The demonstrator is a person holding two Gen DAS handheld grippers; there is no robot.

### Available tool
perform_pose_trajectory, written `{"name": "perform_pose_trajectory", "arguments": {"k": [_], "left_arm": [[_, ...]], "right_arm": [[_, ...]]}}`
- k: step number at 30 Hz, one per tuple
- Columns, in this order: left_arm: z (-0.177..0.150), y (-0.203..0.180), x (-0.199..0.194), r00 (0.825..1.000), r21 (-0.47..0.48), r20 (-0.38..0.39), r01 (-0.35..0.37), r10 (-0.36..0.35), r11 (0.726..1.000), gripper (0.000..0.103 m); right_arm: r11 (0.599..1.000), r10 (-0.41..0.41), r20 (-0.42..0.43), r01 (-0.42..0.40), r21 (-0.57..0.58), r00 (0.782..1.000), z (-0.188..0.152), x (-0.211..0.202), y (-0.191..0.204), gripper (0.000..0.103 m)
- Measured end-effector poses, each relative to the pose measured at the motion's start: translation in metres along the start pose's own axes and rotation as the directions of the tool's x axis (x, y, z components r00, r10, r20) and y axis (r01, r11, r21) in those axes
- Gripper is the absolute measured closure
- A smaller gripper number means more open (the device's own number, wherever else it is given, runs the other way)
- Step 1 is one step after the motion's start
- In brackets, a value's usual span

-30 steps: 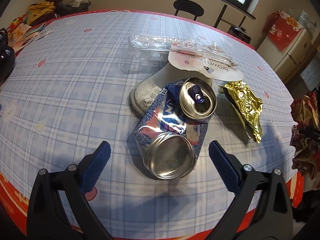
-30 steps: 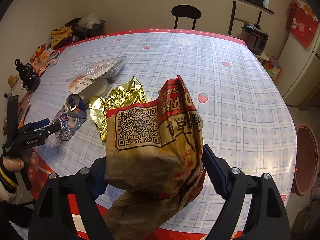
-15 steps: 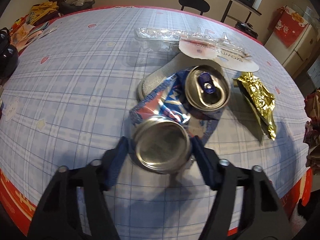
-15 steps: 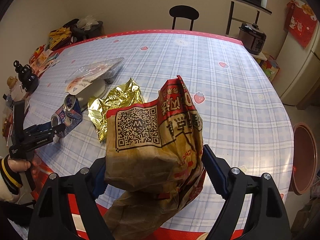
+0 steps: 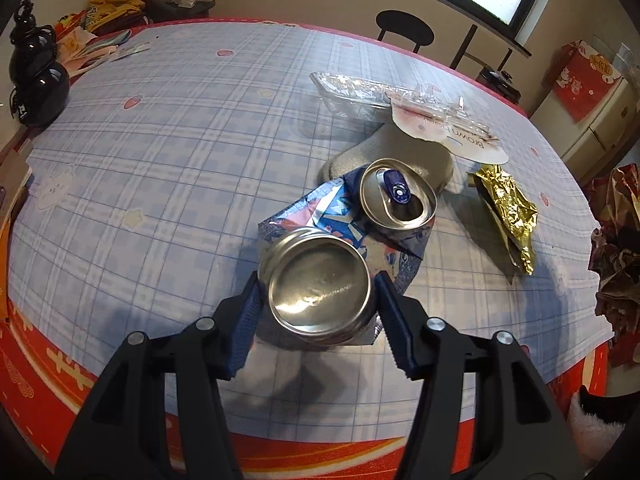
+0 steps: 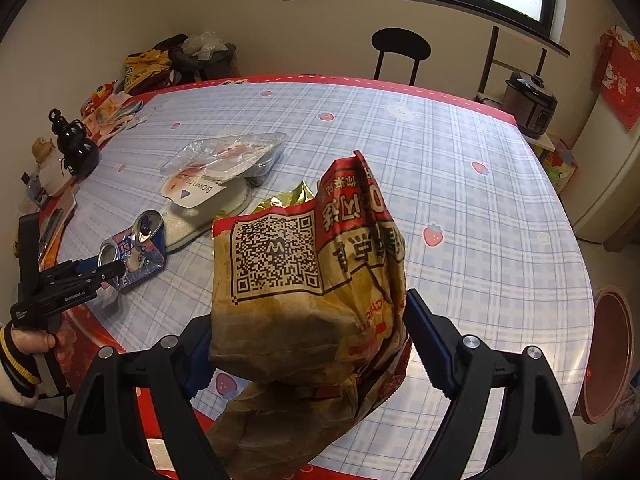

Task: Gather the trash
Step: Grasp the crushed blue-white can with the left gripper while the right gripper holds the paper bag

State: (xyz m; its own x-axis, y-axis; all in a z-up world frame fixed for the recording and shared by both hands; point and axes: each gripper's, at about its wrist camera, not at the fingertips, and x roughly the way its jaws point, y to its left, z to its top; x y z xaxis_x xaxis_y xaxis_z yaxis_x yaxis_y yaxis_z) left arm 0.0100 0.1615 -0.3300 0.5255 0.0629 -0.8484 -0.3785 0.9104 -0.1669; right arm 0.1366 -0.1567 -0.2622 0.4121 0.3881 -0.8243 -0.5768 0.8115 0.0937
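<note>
A crushed blue and red drink can (image 5: 396, 196) lies folded on the checked tablecloth (image 5: 160, 140), its silver bottom end turned up toward the left wrist camera. My left gripper (image 5: 318, 292) is shut on that bottom end, with a blue pad pressed on each side. The right wrist view shows the same grip from the side: left gripper (image 6: 108, 268), can (image 6: 146, 228). My right gripper (image 6: 308, 312) is shut on a brown and red paper bag (image 6: 304, 264) with a QR code, held above the table's near edge. A crumpled gold foil wrapper (image 5: 508, 212) lies right of the can.
Behind the can are a pale insole-like pad (image 5: 400, 148), a clear plastic tray (image 5: 360, 92) and its peeled white lid (image 5: 460, 136). A black gourd ornament (image 5: 36, 80) stands at the far left edge. A black chair (image 6: 400, 44) is beyond the table.
My left gripper went forward from open and closed on the can's bottom end, and the can has shifted a little with it. The right gripper still holds the bag, slightly higher.
</note>
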Motion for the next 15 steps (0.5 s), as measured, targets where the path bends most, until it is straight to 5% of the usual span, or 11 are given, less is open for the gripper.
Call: {"name": "perform_pose_trajectory", "arguments": {"k": [6,8,15], "left_arm": [[-0.004,0.01,-0.029,0.999,-0.027,0.047,-0.002,0.004,1.0,0.048],[-0.005,0.012,-0.038,0.999,-0.034,0.053,0.008,-0.006,0.999,0.074],[-0.01,0.024,-0.049,0.998,-0.053,0.061,-0.007,0.011,0.999,0.074]], "right_arm": [[0.999,0.035,0.016,-0.034,-0.038,0.999,0.008,0.0,0.018,0.022],[0.998,0.047,0.021,-0.046,-0.045,0.999,0.01,0.0,0.022,0.022],[0.995,0.084,0.025,-0.082,-0.063,0.996,0.013,0.003,0.034,0.022]]}}
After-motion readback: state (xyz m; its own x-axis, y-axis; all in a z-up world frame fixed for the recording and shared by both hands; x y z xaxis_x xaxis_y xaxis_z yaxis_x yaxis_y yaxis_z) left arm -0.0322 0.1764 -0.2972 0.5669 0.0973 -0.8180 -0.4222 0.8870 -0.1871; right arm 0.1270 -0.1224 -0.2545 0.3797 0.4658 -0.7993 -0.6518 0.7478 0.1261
